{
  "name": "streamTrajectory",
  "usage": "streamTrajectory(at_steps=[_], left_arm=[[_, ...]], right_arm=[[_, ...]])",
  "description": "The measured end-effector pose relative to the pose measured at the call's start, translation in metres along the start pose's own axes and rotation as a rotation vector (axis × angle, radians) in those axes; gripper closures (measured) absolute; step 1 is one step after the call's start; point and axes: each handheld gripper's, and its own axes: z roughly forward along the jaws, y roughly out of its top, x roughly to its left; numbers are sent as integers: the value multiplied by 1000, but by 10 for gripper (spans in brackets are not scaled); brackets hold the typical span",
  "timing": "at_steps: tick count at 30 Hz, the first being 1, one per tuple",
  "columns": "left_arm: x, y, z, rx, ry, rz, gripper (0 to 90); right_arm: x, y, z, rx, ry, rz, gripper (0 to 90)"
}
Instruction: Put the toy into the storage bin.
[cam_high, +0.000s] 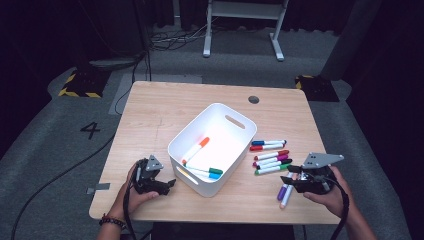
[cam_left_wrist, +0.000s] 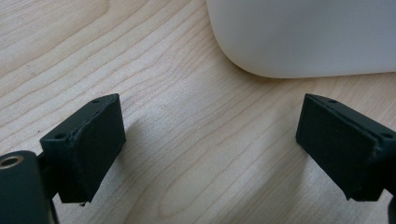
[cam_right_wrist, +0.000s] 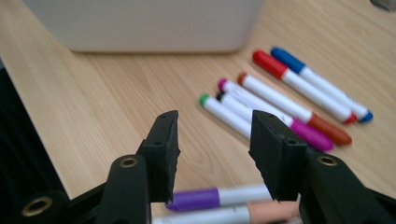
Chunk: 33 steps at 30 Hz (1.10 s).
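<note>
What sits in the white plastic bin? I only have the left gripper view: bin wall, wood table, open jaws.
Observer: Three markers lie inside the white plastic bin: an orange-capped marker, a green-capped one and a blue-capped one.
Operator: Any left outside?
Observer: Yes, six loose markers lie on the wooden table right of the bin.
Operator: Right gripper?
Observer: The right gripper hovers open above a purple-capped marker and a peach-capped marker near the table's front edge.

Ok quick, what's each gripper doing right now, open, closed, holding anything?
Left gripper: open, holding nothing.
Right gripper: open above the purple marker, holding nothing.
</note>
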Motion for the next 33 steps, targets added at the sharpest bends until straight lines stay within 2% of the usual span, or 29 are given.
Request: streamTrajectory(at_steps=[3, 9, 12, 17, 21, 27, 28, 33], left_arm=[[0, 0, 0, 0, 0, 0, 83], [0, 0, 0, 0, 2, -3, 83], [0, 0, 0, 0, 2, -3, 83], [0, 0, 0, 0, 2, -3, 83], [0, 0, 0, -1, 0, -2, 83], [0, 0, 0, 0, 2, -3, 83], [0, 0, 0, -1, 1, -3, 83], [0, 0, 0, -2, -1, -1, 83]], right_arm=[[-8, -22, 1, 13, -12, 38, 524], [-5, -54, 12, 38, 24, 48, 521], [-2, -63, 19, 59, 26, 38, 516], [2, -60, 26, 29, 53, 18, 508], [4, -56, 36, 51, 56, -30, 482], [6, -54, 49, 86, 58, -56, 451], [6, -54, 52, 84, 67, -60, 448], [5, -51, 60, 87, 49, -73, 448]])
